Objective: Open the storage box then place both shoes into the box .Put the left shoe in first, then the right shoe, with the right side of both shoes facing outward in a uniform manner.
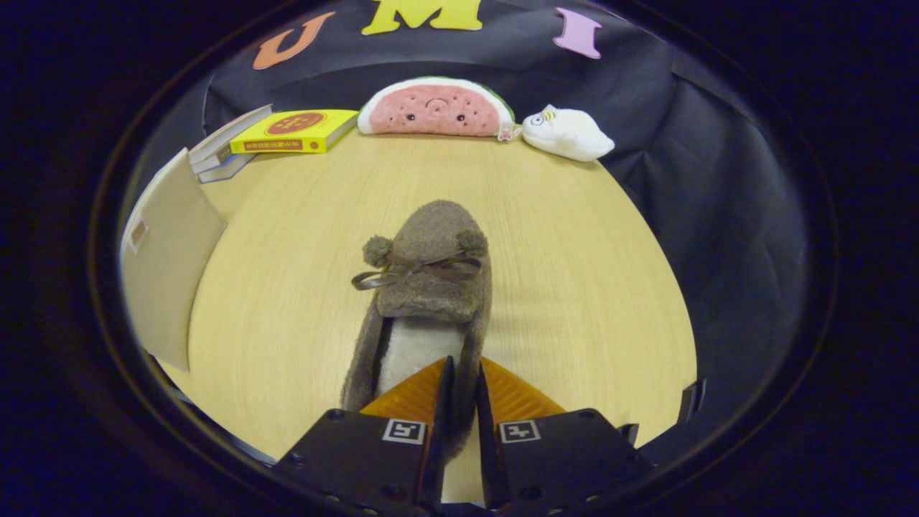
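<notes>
- Beyond my tongs (459,388) the pale wooden table (574,273) runs out to the black cloth wall.
- At the table's far edge a watermelon cushion (435,108) leans against the cloth, and a small white plush toy (567,133) lies just beside it on the right, near enough that I cannot tell whether they touch.
- Left of the cushion sits a yellow book (296,131) with a round red mark on its cover; it rests on a couple of other books (219,154) stacked at an angle. There is writing on the yellow cover, but it is too small for me to read.
- Nearer on the left stands a beige panel (169,258) with a small tag on it, tilted up from the table; I take it for part of the storage box, though I cannot see enough of it to be sure.
- The stretch of table between the shoe and those things is bare.
- The brown fuzzy shoe (431,287) lies straight ahead of me, toe pointing away towards the cushion, with a thin brown bow and two pompoms across the top and a cream lining.
- My two fingers (439,402) are nearly together and pinch the right side wall of the shoe near its heel, one finger inside on the lining, the other outside.
- The square black-and-white markers on my tongs carry no readable words.
</notes>
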A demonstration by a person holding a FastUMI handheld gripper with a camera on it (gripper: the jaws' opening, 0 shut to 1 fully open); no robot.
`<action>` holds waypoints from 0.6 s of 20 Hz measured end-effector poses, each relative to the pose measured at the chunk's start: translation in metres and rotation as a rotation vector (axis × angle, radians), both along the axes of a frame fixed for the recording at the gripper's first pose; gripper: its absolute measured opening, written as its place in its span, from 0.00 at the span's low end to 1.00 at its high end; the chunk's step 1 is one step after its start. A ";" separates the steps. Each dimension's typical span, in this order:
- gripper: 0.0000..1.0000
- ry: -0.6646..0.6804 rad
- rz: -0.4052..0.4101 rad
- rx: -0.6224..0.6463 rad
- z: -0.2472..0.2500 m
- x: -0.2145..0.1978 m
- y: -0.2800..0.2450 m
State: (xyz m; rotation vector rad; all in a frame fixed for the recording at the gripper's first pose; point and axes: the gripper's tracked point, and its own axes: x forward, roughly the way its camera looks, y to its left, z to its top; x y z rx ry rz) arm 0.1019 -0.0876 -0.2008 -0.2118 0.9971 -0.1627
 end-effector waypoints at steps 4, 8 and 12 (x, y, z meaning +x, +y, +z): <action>0.04 -0.047 -0.054 0.048 0.002 0.002 -0.001; 0.03 -0.098 -0.126 0.226 0.005 0.003 0.006; 0.03 -0.091 -0.156 0.361 0.008 -0.008 0.015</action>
